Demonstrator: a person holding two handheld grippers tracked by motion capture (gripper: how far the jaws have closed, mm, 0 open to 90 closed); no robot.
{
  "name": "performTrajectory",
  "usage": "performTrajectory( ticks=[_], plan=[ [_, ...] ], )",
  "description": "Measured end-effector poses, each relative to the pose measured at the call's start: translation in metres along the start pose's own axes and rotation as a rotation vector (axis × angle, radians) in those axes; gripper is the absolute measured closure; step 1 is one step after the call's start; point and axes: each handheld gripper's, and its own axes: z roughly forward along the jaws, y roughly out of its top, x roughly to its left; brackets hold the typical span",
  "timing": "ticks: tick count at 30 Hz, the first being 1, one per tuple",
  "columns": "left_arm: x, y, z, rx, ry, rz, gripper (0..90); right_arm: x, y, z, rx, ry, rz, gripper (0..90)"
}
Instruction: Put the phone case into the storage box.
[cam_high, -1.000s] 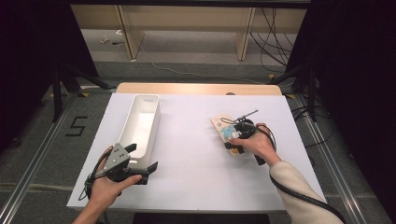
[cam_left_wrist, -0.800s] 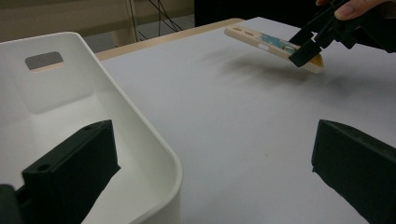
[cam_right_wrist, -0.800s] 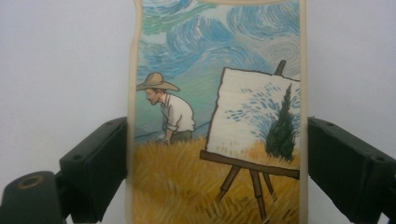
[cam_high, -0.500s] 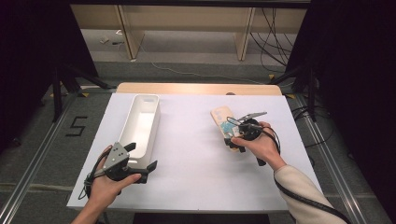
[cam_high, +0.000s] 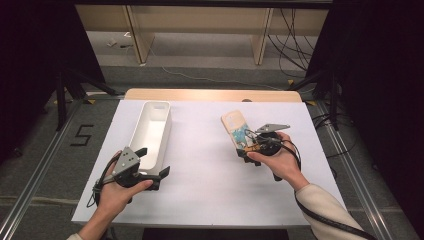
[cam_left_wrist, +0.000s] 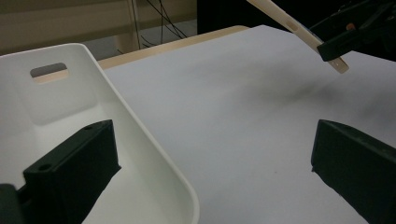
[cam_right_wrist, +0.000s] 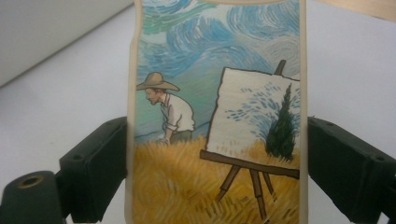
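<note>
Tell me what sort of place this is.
Probably a lab recording bay, not a home: a table under a plain white sheet, black curtains on both sides, loose cables on the floor, and a taped floor mark reading 5.

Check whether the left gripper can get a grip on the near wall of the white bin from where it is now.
Probably yes. The left gripper is open, with one finger inside the white bin and the other outside over the table, so the wall sits between them with nothing in the way.
</note>
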Motion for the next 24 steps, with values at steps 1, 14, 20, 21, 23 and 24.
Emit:
performTrajectory(
  ticks=[1,14,20,21,23,24],
  plan=[
    [0.000,0.002,0.001,0.000,-0.002,0.002,0.1,0.002,-0.001,-0.001,-0.009,0.005,-0.001,11.9],
    [-0.014,0.048,0.037,0.001,-0.074,-0.012,3.5,0.021,-0.008,-0.011,-0.064,0.040,-0.058,11.9],
    [-0.020,0.072,0.058,-0.010,-0.107,-0.005,4.3,0.028,-0.011,-0.016,-0.119,0.057,-0.081,11.9],
    [-0.022,0.075,0.062,-0.013,-0.116,-0.007,4.5,0.030,-0.012,-0.017,-0.125,0.057,-0.079,11.9],
    [-0.026,0.082,0.069,-0.012,-0.134,-0.012,4.8,0.032,-0.013,-0.017,-0.136,0.057,-0.089,11.9],
    [-0.028,0.085,0.072,-0.010,-0.140,-0.011,5.2,0.033,-0.014,-0.018,-0.137,0.058,-0.091,11.9]
  ],
)
